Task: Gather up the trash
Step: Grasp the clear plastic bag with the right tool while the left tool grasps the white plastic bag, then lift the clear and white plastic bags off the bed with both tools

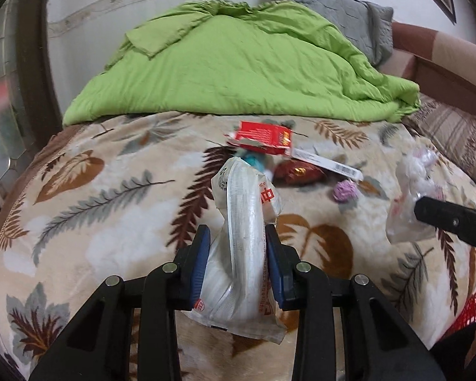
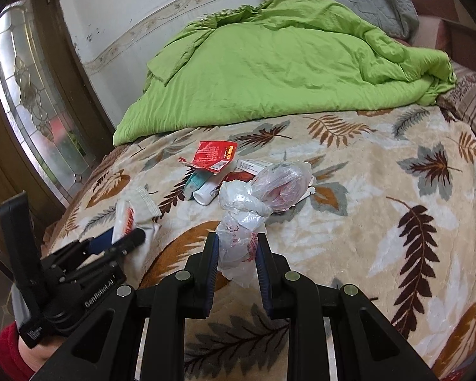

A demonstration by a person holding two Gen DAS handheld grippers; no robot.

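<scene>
My left gripper point(image 1: 238, 238) is shut on a white plastic packet point(image 1: 244, 222) with red print, held upright above the leaf-patterned blanket point(image 1: 111, 222). My right gripper point(image 2: 238, 241) is shut on a crumpled clear plastic bag point(image 2: 263, 197) that bulges out past its fingers. In the right wrist view the left gripper point(image 2: 123, 238) and its packet point(image 2: 136, 209) are at the lower left. The left wrist view has the bag point(image 1: 409, 197) at the right edge. Loose trash lies mid-bed: a red carton point(image 1: 263, 136), a dark red wrapper point(image 1: 296, 171), a purple ball point(image 1: 344, 190) and a white tube point(image 2: 206, 193).
A green quilt point(image 1: 238, 63) is piled at the far end of the bed, with a grey pillow point(image 1: 349, 16) behind it. A glass-panelled door point(image 2: 31, 95) stands to the left. A red mesh point(image 1: 472, 304) shows at the lower right. A red sleeve point(image 2: 6, 355) holds the left gripper.
</scene>
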